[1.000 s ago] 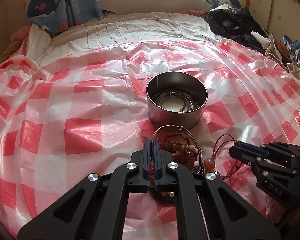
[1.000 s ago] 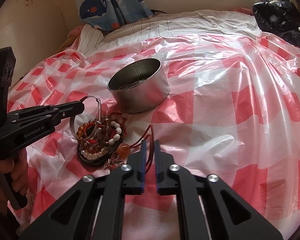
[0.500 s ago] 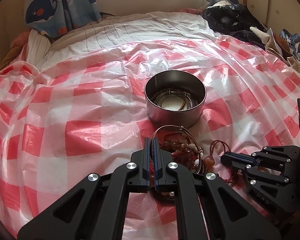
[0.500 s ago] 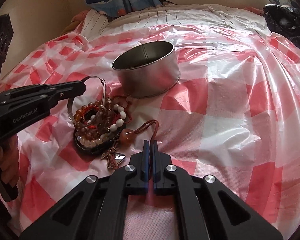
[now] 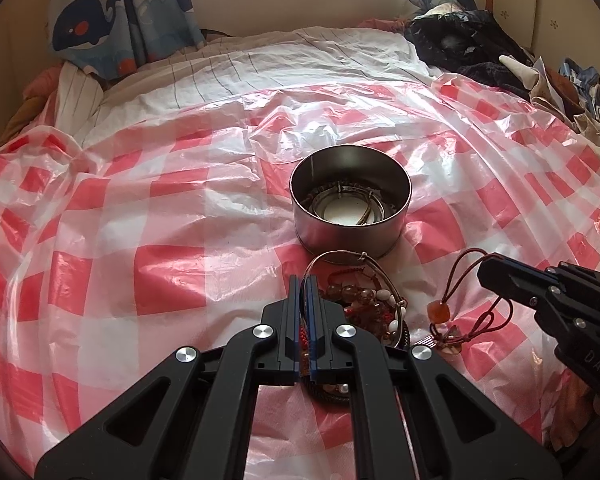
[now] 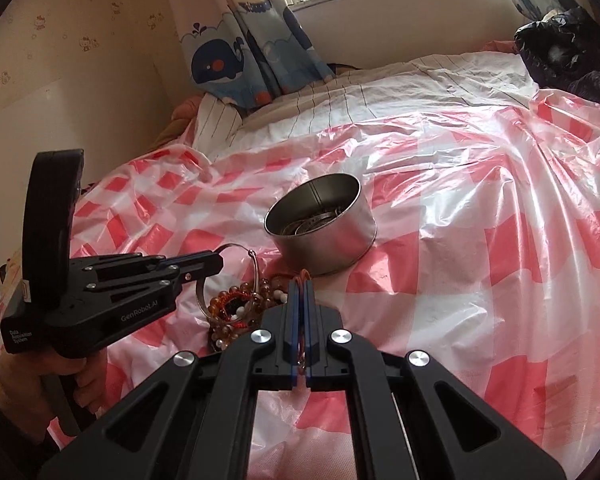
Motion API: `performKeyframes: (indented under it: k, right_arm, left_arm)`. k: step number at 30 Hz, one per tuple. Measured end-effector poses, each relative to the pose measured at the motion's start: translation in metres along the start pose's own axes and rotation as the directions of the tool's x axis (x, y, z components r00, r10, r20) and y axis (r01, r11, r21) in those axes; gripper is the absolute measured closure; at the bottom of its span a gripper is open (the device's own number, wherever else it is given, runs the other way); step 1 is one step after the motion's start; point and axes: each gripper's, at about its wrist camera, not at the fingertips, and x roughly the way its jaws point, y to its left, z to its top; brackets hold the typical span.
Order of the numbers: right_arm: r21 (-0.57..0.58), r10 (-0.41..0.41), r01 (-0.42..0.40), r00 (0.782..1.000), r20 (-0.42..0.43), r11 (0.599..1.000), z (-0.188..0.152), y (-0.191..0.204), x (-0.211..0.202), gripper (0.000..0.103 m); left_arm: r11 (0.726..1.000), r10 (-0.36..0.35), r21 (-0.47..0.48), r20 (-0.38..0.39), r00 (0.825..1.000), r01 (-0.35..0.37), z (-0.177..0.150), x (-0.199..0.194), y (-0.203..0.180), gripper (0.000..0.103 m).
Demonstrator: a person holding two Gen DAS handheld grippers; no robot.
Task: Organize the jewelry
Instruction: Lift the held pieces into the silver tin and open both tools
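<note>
Right gripper [image 5: 485, 270] is clamped on a red cord pendant [image 5: 440, 310], lifted beside the bracelet pile [image 5: 364, 300]. Left gripper [image 5: 304, 284], clenched, pins that pile near the metal tin [image 5: 350, 236].

Glossy, crinkled red-and-white checked plastic sheet [image 5: 172, 264] under a round brushed-metal tin [image 5: 350, 216] (dull sheen); beside it, polished brown bead bracelets [image 5: 360, 300].

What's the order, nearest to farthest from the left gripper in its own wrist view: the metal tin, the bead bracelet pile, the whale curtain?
1. Bead bracelet pile, right at the left gripper.
2. Metal tin, just beyond the pile, mid-sheet.
3. Whale curtain, far back left.
</note>
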Motion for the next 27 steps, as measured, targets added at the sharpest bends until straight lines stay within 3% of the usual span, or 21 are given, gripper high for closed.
performKeyframes:
  k: [10,18,25,27]
  right_arm:
    - [0.006,0.040,-0.041,0.999,0.031,0.999,0.010,0.003,-0.006,0.101]
    - [-0.023,0.069,-0.067,0.994,0.087,0.997,0.047,0.009,-0.009,0.101]
    - [-0.078,0.079,-0.070,0.989,0.126,0.994,0.092,0.018,0.004,0.101]
    - [-0.095,0.061,-0.052,0.994,0.093,0.994,0.100,0.017,0.023,0.100]
  left_arm:
    - [0.998,-0.041,-0.040,0.018,0.999,0.041,0.006,-0.004,0.005,0.100]
    - [0.997,-0.045,-0.060,0.043,0.998,0.048,0.030,-0.003,0.007,0.100]
    - [0.995,-0.075,-0.063,0.067,0.995,0.080,0.071,0.020,0.001,0.100]
    - [0.995,-0.077,-0.064,0.026,0.997,0.078,0.081,0.044,-0.001,0.099]
